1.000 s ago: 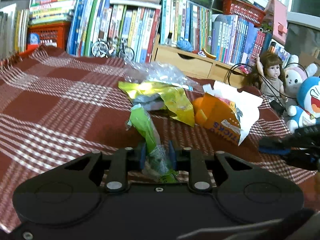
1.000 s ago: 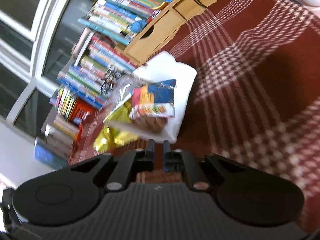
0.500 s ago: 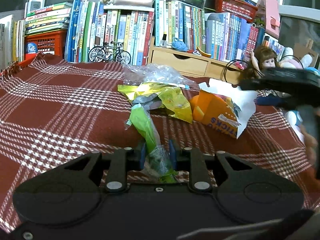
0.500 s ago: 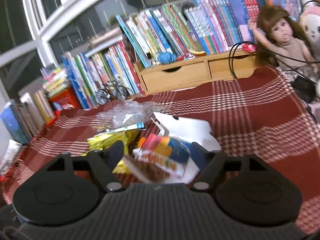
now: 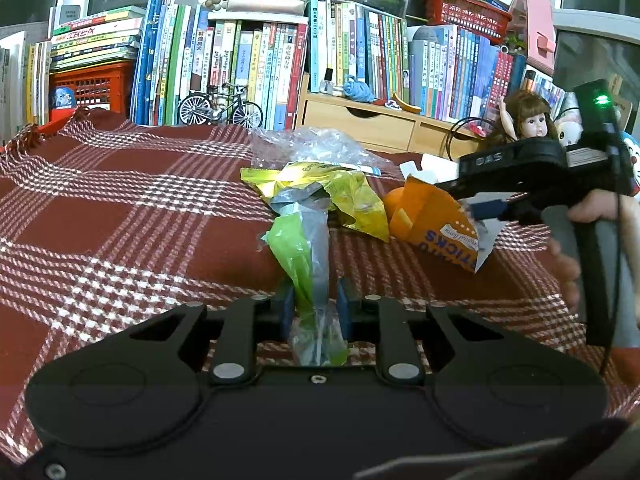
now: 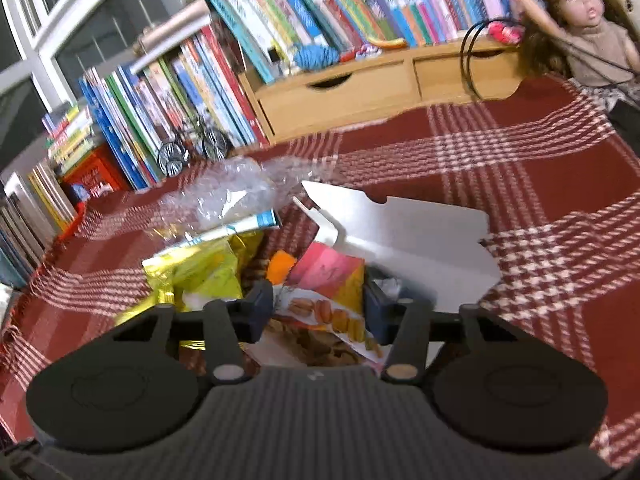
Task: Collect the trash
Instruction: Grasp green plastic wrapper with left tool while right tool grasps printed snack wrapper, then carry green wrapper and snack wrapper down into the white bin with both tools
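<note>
A: How is the orange snack box (image 6: 320, 300) behaving at the table centre?

B: Light, crushable card; the right gripper (image 6: 318, 304), jaws just closing, is straddling its flap. Left gripper (image 5: 314, 308) at six o'clock is clenching the limp green wrapper (image 5: 296, 256).

We are in a home, likely a child's room: a red plaid cloth (image 5: 120, 216) covers the surface, backed by packed books (image 5: 248, 60), a wooden drawer unit (image 5: 360, 124), a doll (image 5: 528, 120) and a toy bicycle (image 5: 220, 108).
</note>
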